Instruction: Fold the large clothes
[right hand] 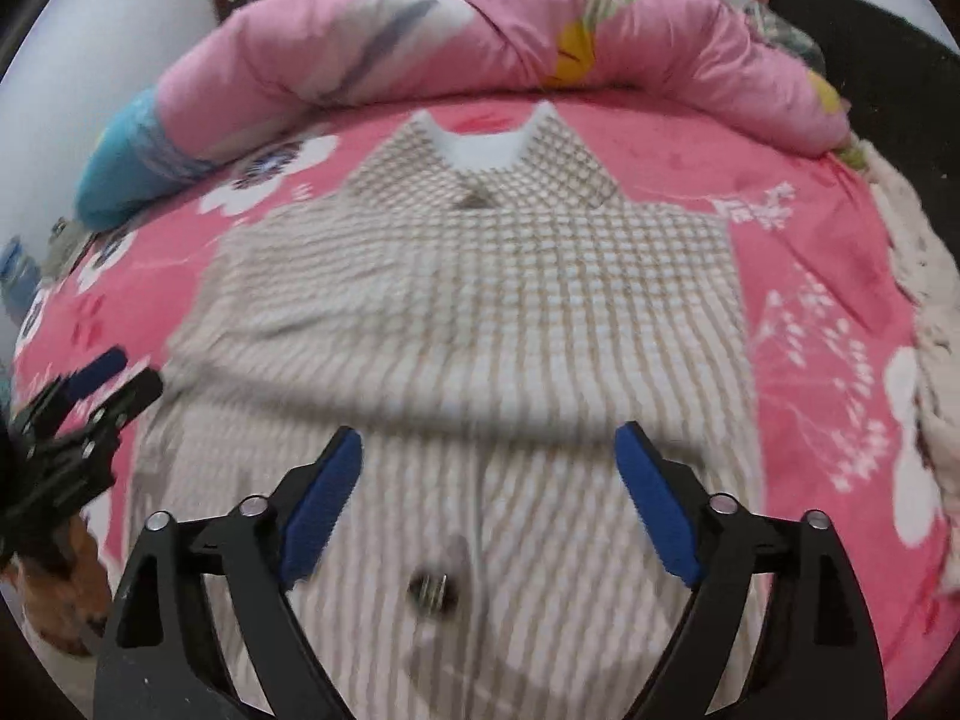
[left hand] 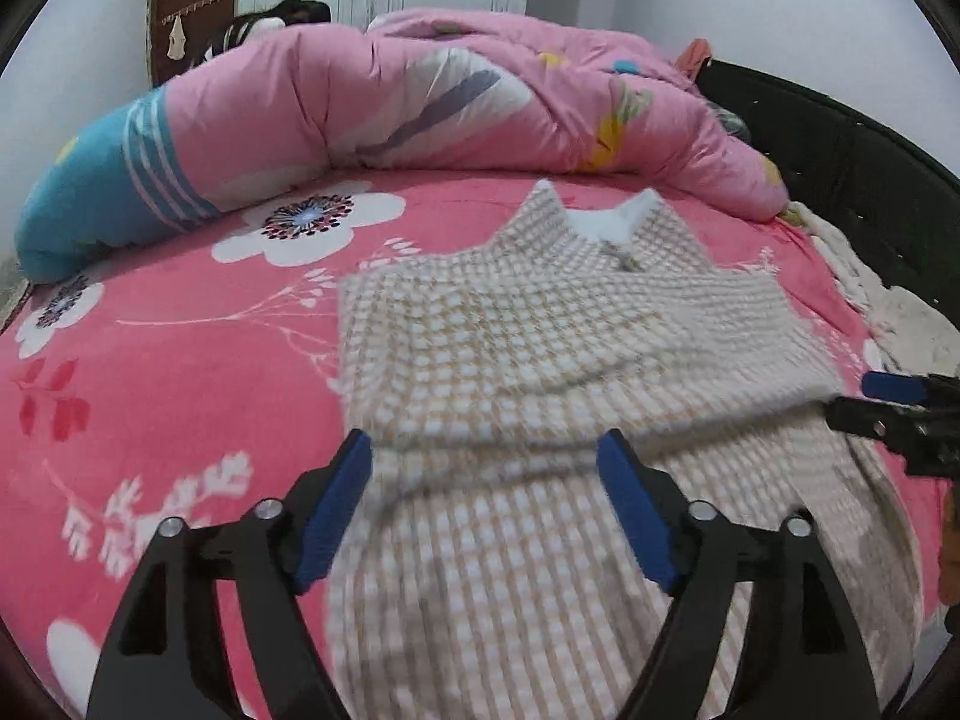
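Observation:
A beige-and-white checked shirt [left hand: 540,360] lies flat on the pink flowered bed sheet [left hand: 180,372], collar toward the far side, with both sleeves folded across the chest. It also shows in the right wrist view [right hand: 480,300]. My left gripper [left hand: 486,456] is open and empty just above the shirt's left lower part. My right gripper [right hand: 489,450] is open and empty above the shirt's middle. The right gripper shows at the right edge of the left wrist view [left hand: 888,402]; the left gripper shows at the left edge of the right wrist view [right hand: 102,384].
A rolled pink quilt [left hand: 420,96] with a blue end lies across the far side of the bed. A dark bed frame [left hand: 840,156] and a cream blanket [left hand: 888,306] run along the right. A small dark object [right hand: 429,591] sits on the shirt's lower front.

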{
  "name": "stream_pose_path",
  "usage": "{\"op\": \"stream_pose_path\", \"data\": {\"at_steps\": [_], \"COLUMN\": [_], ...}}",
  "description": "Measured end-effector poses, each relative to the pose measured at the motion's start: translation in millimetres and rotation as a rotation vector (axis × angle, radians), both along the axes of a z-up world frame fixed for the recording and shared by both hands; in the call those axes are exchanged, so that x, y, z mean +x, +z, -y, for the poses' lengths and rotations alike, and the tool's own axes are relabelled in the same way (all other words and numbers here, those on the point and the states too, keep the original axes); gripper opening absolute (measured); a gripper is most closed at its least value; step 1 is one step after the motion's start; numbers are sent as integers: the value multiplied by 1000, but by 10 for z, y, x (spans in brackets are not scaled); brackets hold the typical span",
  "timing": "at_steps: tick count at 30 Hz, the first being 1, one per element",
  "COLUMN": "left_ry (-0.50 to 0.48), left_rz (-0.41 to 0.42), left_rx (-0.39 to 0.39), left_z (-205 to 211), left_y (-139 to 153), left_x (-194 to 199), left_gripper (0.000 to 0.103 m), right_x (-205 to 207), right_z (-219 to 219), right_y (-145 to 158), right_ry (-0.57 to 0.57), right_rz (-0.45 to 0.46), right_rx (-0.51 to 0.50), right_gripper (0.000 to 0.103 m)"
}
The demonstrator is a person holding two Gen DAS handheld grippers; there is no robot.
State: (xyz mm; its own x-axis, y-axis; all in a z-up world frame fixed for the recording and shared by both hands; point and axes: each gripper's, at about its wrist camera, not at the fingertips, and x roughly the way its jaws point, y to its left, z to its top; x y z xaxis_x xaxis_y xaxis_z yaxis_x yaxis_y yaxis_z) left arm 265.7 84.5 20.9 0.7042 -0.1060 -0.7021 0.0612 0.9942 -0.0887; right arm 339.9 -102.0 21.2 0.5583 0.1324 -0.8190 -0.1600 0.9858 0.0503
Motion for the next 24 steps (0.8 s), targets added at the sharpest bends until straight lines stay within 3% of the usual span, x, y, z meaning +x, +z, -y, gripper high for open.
{"op": "stream_pose_path", "data": {"at_steps": [3,8,16,20,24], "left_ry": [-10,-29,-41,-22,-30], "left_rz": [-3,-23,-63,-153,-113], "left_rx": [4,-8,1,-24,5], "left_z": [70,183,378,367,394], "left_y": [23,-112,-420,-692,-765], "left_x": [-350,-866,-1076,-1026,-1095], "left_gripper": [87,96,96,96,97], "right_x": [-428,-990,-1178,-1158,-1195], "right_z": [2,-81,-142,-169,-167], "right_y": [-45,-335,-608,-755,-870], "right_ry": [2,-11,-55,-70,-105], "right_rz": [-32,-96,-137,-150,-154], "right_rx": [26,17,-49,-85,-65], "right_gripper": [93,95,95,95,95]}}
